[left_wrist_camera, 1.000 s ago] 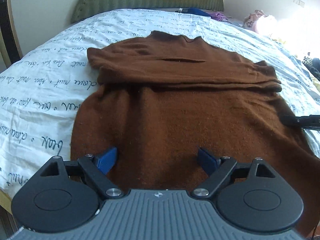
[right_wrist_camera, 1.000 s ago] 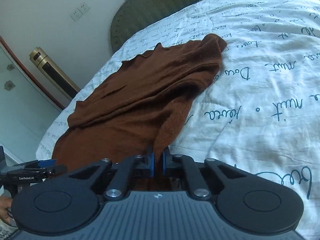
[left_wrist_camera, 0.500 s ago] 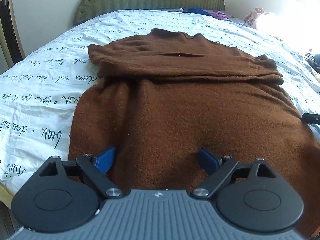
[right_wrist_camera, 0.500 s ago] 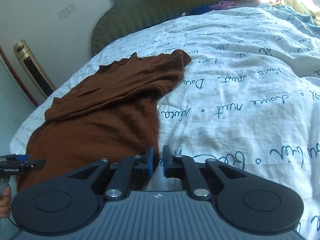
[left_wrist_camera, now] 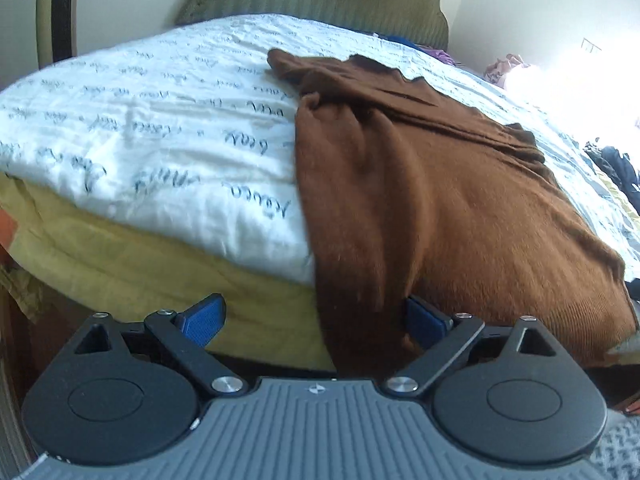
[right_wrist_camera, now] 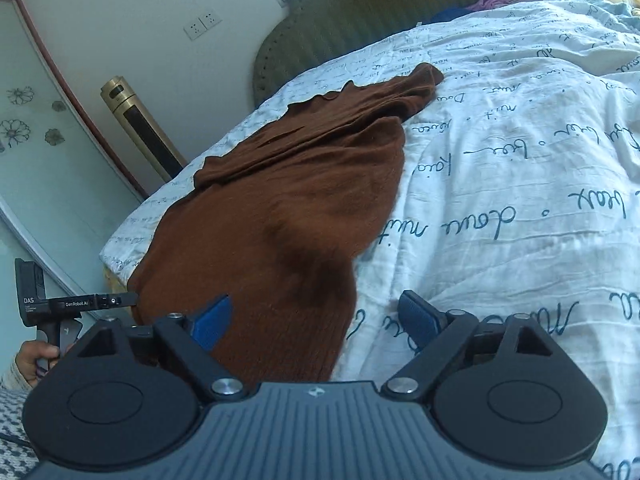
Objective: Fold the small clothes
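A brown knitted sweater (left_wrist_camera: 440,184) lies flat on the white bed cover, its sleeves folded across the chest near the far end. Its hem hangs over the near bed edge. My left gripper (left_wrist_camera: 316,318) is open, with the sweater's lower left corner hanging between its blue pads. My right gripper (right_wrist_camera: 316,320) is open, straddling the sweater's (right_wrist_camera: 288,208) lower right corner on the cover. The left gripper's body (right_wrist_camera: 76,304) shows at the left of the right wrist view.
The white bed cover (right_wrist_camera: 520,200) with blue script spreads to the right. A yellow mattress side (left_wrist_camera: 140,256) drops below the near edge. A green headboard (right_wrist_camera: 380,8) stands at the far end, with loose clothes (left_wrist_camera: 508,68) by it. A gold standing unit (right_wrist_camera: 136,124) is left of the bed.
My right gripper has opened and let go of the sweater's edge. My left gripper has moved left and down to the bed's edge, staying open.
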### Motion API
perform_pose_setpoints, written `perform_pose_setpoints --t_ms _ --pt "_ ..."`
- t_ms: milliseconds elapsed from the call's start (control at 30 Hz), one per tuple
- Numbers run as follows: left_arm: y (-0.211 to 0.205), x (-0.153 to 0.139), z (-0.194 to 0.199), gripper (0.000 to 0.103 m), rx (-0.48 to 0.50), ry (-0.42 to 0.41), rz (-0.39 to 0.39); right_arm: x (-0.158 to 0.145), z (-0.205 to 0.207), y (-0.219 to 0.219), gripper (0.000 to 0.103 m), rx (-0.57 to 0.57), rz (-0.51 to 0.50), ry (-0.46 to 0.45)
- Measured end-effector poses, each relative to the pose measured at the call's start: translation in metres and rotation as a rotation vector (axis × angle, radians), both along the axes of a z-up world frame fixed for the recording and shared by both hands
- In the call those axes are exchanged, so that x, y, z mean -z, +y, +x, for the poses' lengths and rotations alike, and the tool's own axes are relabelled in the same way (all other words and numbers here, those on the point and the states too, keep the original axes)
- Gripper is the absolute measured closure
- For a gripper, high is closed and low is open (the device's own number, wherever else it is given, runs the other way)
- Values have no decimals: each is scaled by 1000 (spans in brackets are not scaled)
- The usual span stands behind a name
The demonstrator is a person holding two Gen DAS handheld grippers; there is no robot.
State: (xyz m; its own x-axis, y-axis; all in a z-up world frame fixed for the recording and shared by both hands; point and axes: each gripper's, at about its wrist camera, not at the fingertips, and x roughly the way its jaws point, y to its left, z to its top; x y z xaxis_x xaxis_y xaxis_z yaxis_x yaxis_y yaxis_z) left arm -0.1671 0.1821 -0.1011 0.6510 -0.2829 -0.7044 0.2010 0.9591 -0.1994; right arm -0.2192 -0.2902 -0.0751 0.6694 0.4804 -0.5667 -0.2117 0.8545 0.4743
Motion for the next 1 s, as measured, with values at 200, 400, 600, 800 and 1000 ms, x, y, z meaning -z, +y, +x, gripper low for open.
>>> perform_pose_setpoints --t_ms 200,400,600,800,1000 --pt "1 29 -3 8 73 45 -76 10 -2 2 86 -40 79 59" --pt "6 43 -9 17 96 60 -134 13 -24 0 86 -44 117 42" --pt "3 43 -17 78 169 76 -159 18 -31 1 93 -12 117 10" --pt "5 40 -20 100 186 87 -204 15 -34 1 96 0 118 -12" --pt "7 12 -30 101 246 41 -235 2 -38 2 97 2 133 -57"
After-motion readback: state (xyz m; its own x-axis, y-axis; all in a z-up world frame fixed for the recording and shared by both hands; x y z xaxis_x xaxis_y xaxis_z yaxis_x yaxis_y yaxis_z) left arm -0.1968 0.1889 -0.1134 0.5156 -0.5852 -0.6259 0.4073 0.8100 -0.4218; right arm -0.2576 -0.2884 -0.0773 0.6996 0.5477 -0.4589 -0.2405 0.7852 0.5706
